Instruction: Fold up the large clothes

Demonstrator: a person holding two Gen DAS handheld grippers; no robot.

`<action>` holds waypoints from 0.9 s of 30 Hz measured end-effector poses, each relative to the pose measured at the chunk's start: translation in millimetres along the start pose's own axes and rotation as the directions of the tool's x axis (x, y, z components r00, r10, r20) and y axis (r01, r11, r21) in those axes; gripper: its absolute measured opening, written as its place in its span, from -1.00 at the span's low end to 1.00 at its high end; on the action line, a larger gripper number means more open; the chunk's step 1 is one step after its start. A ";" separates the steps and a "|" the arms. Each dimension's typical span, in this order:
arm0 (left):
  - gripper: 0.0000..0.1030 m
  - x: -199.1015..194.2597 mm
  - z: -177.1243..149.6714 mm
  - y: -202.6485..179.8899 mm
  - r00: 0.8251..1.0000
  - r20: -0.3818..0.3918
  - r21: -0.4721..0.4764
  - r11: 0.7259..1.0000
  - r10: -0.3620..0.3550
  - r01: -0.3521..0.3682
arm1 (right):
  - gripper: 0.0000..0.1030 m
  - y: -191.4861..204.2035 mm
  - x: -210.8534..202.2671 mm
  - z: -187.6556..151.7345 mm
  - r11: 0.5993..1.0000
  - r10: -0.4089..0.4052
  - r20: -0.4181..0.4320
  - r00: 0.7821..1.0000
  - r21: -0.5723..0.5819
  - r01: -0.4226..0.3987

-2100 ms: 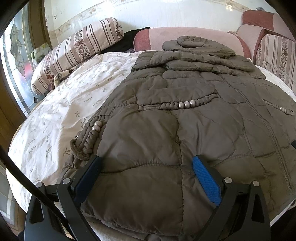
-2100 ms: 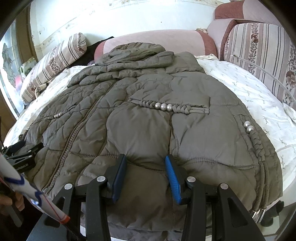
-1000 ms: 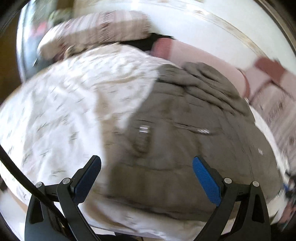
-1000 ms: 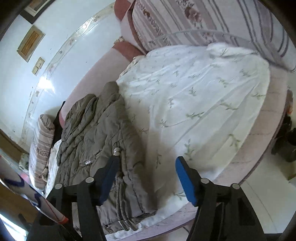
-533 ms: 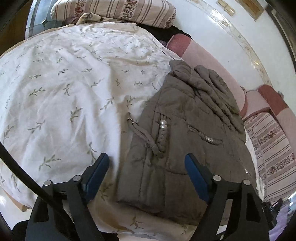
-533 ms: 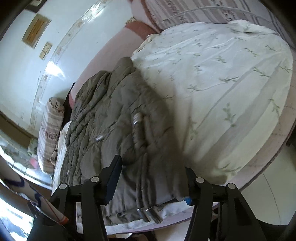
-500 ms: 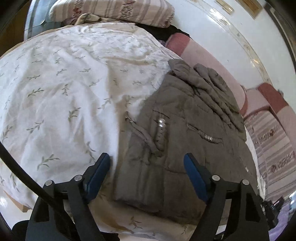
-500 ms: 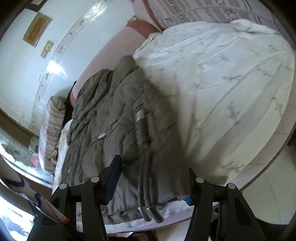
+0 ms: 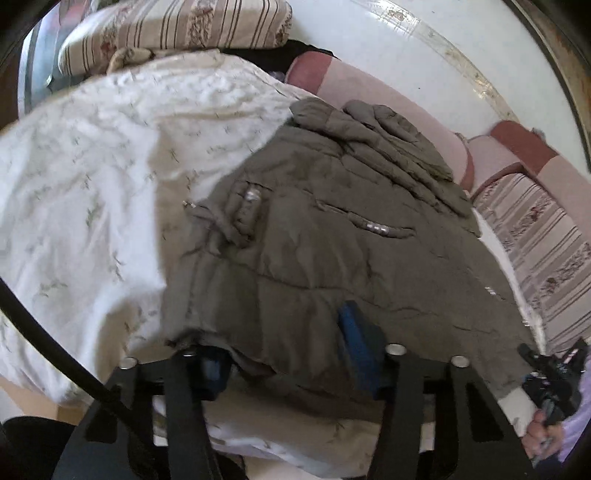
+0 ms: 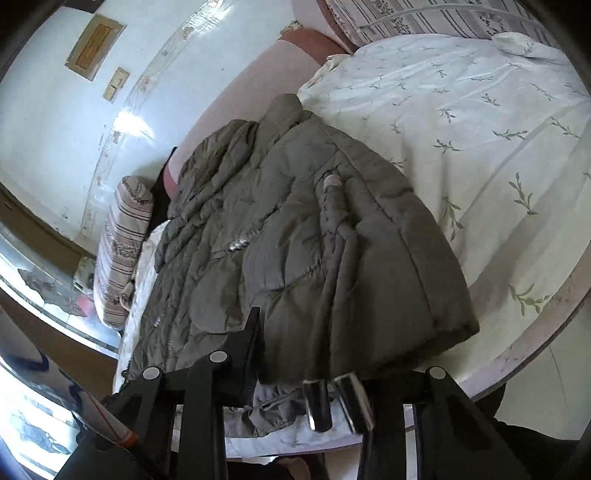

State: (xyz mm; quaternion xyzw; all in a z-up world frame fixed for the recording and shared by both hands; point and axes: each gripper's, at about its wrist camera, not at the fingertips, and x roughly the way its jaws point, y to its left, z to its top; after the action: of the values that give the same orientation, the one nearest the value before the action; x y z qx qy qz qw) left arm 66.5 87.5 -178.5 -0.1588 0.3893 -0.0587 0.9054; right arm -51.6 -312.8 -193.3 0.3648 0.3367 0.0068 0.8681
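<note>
An olive-brown quilted coat (image 9: pixel 332 236) lies flat on the bed, hood toward the headboard; it also shows in the right wrist view (image 10: pixel 314 236). My left gripper (image 9: pixel 280 354) is at the coat's lower left hem corner with hem fabric between its jaws, the blue pads partly buried. My right gripper (image 10: pixel 317 354) is at the lower right hem corner, its jaws hidden under the hem; two metal cord ends (image 10: pixel 332 402) hang there. The other gripper and hand (image 9: pixel 550 384) show at far right.
The white leaf-print sheet (image 9: pixel 92 192) covers a round bed with a pink padded edge (image 10: pixel 535 354). Striped pillows (image 9: pixel 173 33) and a pink headboard (image 9: pixel 399 99) lie at the far side. A striped cushion (image 9: pixel 546 251) stands at right.
Both grippers swung out to the coat's bottom corners, then came in close. Their jaws have narrowed onto the hem from the wide-open stance half a second ago.
</note>
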 end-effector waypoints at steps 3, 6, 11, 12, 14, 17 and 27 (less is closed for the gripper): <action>-0.11 3.4 -0.9 -5.0 0.999 0.009 0.033 0.998 0.044 -0.044 | -0.31 4.1 7.9 -4.2 0.998 -0.051 -0.010 0.999 -0.034 0.051; -0.11 5.8 -3.2 -11.6 0.996 0.023 0.071 0.993 0.091 -0.092 | -0.30 3.3 8.6 -4.8 0.998 -0.053 0.004 0.999 -0.036 0.053; -0.01 10.9 -8.4 -23.1 0.983 0.067 0.141 0.973 0.173 -0.180 | -0.28 2.4 7.8 -8.5 0.997 -0.067 0.035 0.997 -0.048 0.068; 0.01 11.3 -10.2 -25.7 0.978 0.083 0.156 0.967 0.191 -0.202 | -0.28 2.0 7.0 -9.3 0.997 -0.066 0.041 0.997 -0.047 0.068; 0.01 11.0 -12.3 -27.7 0.974 0.101 0.173 0.960 0.204 -0.219 | -0.28 0.2 5.5 -10.0 0.997 -0.058 0.047 0.997 -0.045 0.060; 0.01 10.7 -13.0 -28.6 0.971 0.118 0.178 0.958 0.207 -0.226 | -0.28 -3.1 3.6 -9.4 0.999 -0.041 0.049 0.998 -0.030 0.042; 0.02 9.4 -9.8 -32.9 0.968 0.106 0.204 0.947 0.230 -0.247 | -0.36 1.6 -5.6 -3.6 0.999 -0.002 0.039 0.999 -0.049 0.004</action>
State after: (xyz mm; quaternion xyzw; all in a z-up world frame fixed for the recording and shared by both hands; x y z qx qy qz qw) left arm 66.5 51.9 -180.3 -0.0137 0.3601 0.0158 0.9327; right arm -57.7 -310.9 -190.9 0.3430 0.3199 0.0068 0.8832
